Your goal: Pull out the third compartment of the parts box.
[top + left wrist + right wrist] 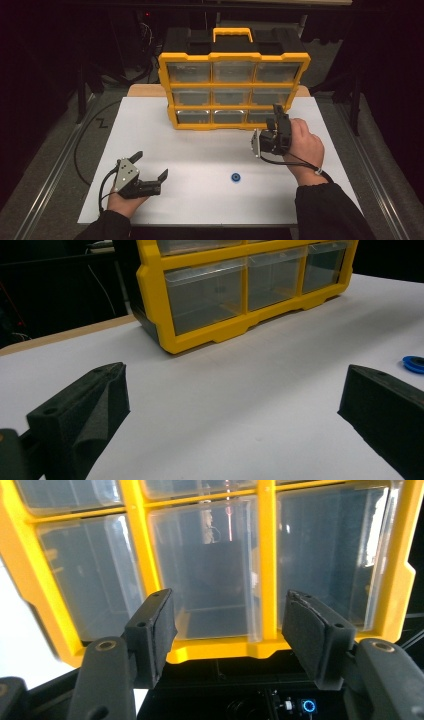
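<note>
The right gripper [227,630] has its jaws wide, close to the bottom right drawer [330,555] of the yellow box [233,90] on the tabletop [200,150]. The drawer looks light, hard and slippery; grab its top lip. The left gripper [150,165] is wide too.

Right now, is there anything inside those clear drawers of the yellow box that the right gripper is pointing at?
The clear drawers in the yellow box look empty through their fronts in the right gripper view. Glare hides parts of them. The right gripper hangs open before them.

The left gripper [235,415] is gaping wide over the white table [240,390], facing the yellow drawer cabinet [235,290] ahead; a blue ring [414,363] is lying just beyond its right jaw.
</note>
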